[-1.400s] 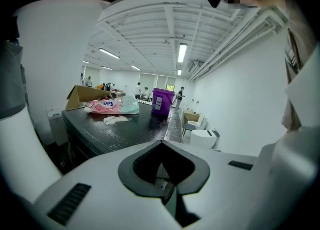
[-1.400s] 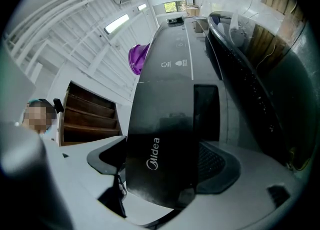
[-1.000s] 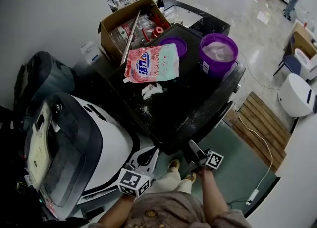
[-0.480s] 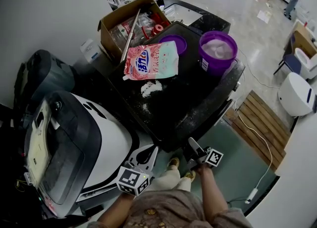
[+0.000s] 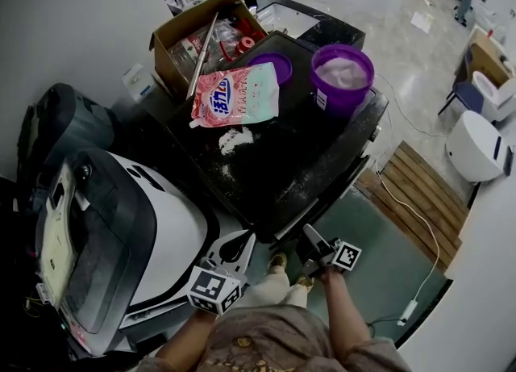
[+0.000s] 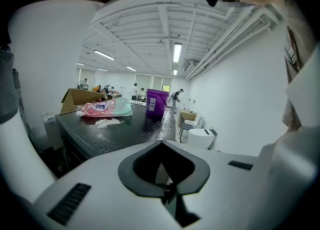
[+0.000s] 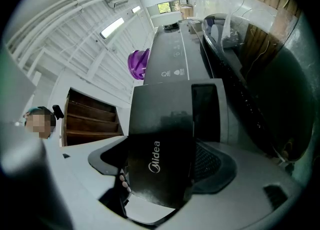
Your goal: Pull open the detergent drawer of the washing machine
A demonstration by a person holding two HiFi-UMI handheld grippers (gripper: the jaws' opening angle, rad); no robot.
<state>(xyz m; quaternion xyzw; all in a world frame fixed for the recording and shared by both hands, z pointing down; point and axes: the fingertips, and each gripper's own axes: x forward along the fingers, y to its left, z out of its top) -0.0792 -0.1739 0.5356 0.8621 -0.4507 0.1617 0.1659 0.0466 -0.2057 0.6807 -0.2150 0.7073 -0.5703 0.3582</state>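
Right tongs [image 7: 160, 169] clamp the glossy black front of the detergent drawer [image 7: 162, 124], which sits at the upper front corner of the washing machine [image 5: 274, 160], just under its powder-dusted top. The left tongs [image 6: 167, 194] hang closed and empty off to the side. The rigid plastic panel looks slick and light, so it likely calls for a firm hold across its edges and a straight, level pull, since a skewed tug could make it slip or jam.

"midea" stands in white letters on the dark detergent drawer [image 7: 160, 159]. the blue print on the pink detergent bag [image 5: 235, 96] is too small to read.
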